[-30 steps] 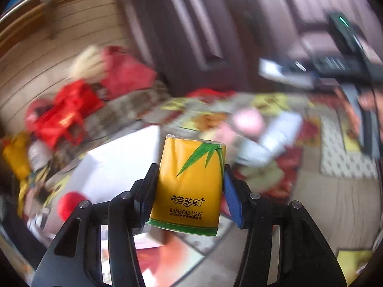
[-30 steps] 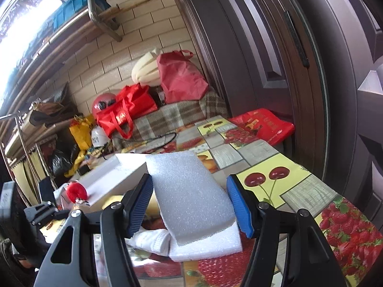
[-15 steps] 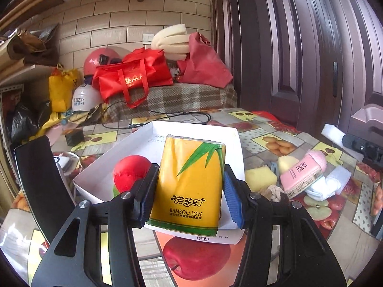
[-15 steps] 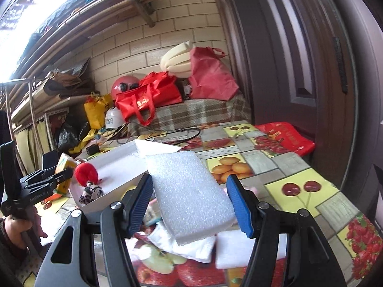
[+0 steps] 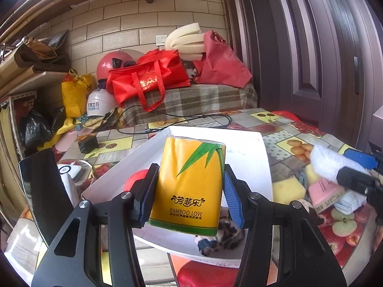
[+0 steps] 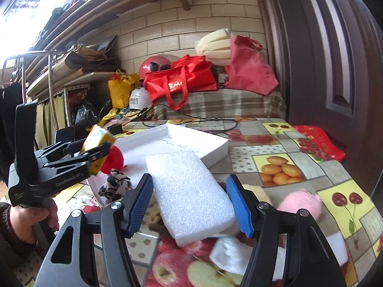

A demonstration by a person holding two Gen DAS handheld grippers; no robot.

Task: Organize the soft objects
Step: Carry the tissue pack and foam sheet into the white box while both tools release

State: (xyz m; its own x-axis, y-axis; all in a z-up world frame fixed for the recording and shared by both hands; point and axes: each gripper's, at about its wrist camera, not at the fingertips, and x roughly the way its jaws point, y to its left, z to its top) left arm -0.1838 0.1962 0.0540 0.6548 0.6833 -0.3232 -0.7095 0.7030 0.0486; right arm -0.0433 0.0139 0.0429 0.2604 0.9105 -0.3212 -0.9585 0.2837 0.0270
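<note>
We see a brick wall (image 5: 134,21) behind a plaid-covered bench (image 5: 191,100). On it lie a red tote bag (image 5: 146,79), a dark red bag (image 5: 220,64) with cream foam rolls (image 5: 184,40) beside it, and a pink helmet (image 5: 112,62). A white helmet (image 5: 98,105) sits lower, near a yellow bag (image 5: 74,95). A black cable (image 5: 182,119) trails across the fruit-patterned desk (image 6: 282,148). A dark brown door (image 5: 311,47) stands at the right, and shelves (image 6: 62,76) at the left.

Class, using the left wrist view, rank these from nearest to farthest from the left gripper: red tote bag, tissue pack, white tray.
1. tissue pack, clamped in the left gripper.
2. white tray, on the table just beyond.
3. red tote bag, far back by the wall.
</note>
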